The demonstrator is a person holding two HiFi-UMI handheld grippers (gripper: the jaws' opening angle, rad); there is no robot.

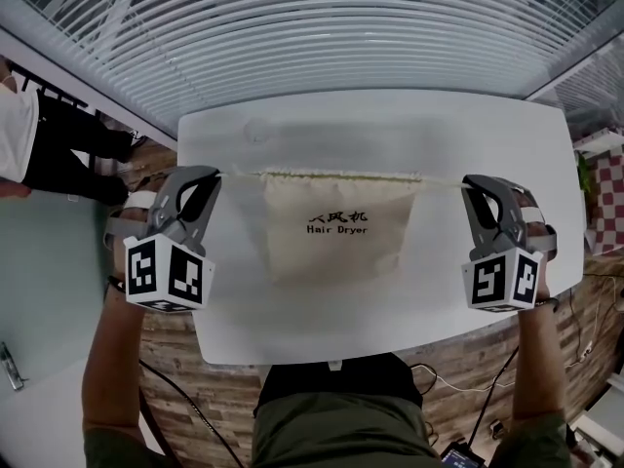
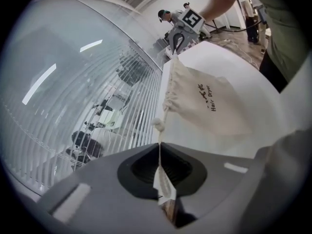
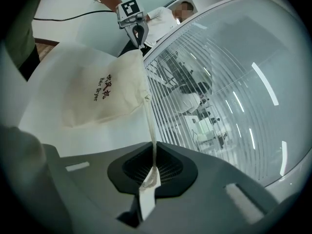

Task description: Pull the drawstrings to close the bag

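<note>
A cream drawstring bag [image 1: 334, 230] printed "Hair Dryer" lies on the white table [image 1: 292, 320], its top edge puckered. Thin cream drawstrings run taut from the bag's two top corners out to either side. My left gripper [image 1: 214, 175] is shut on the left drawstring [image 2: 159, 150], which has a knot just beyond the jaws. My right gripper [image 1: 470, 186] is shut on the right drawstring [image 3: 150, 135]. In the left gripper view the bag [image 2: 207, 104] hangs off the string towards the right gripper [image 2: 177, 42]. The right gripper view shows the bag [image 3: 105, 89] and the left gripper [image 3: 137, 30] beyond it.
A wall of white window blinds [image 1: 322, 27] runs along the table's far edge. A person [image 1: 44, 144] stands at the far left on the wood floor. Cables [image 1: 458, 383] lie on the floor by the table's near edge.
</note>
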